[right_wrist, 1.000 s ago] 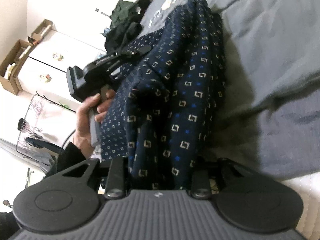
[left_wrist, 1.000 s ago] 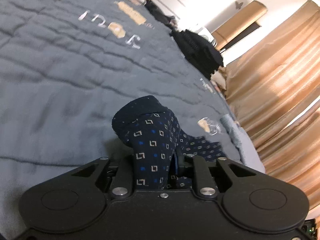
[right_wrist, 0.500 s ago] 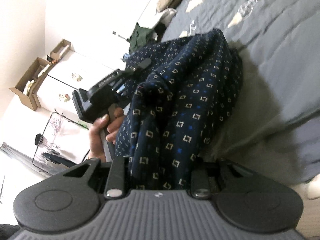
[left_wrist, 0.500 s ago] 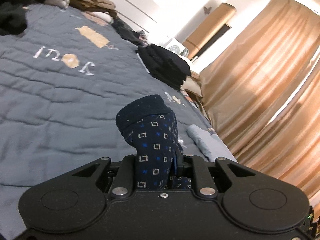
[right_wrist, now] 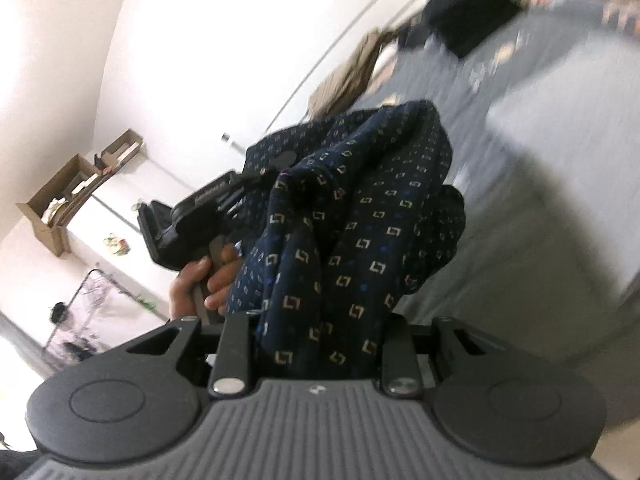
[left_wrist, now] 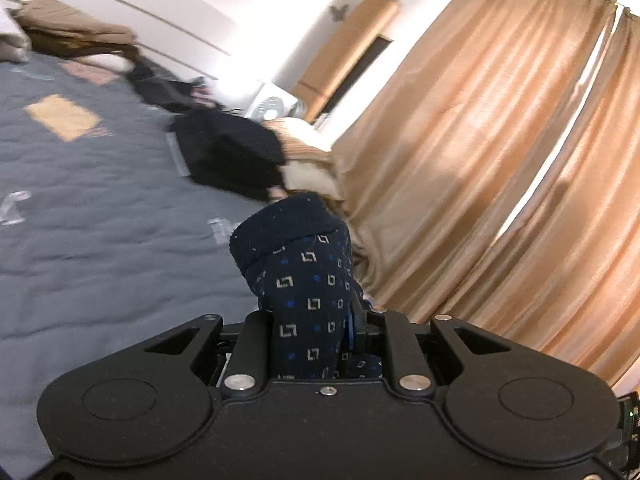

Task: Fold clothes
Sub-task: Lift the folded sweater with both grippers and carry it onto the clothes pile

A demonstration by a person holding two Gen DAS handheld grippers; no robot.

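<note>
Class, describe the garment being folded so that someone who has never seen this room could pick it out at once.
Start at the grey quilted bed beside the tan curtains. Above it, the left gripper and the right gripper each clamp one navy garment. Unlike the plain black clothes and brown clothes lying on the bed, it carries small cream squares and blue dots.

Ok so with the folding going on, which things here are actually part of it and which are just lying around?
In the job:
- navy patterned garment, clamped at both ends
- left gripper
- right gripper
- grey quilt, the folding surface

Lying about:
- black clothes pile
- tan clothes at the far edge
- fan
- curtains
- cardboard boxes
</note>
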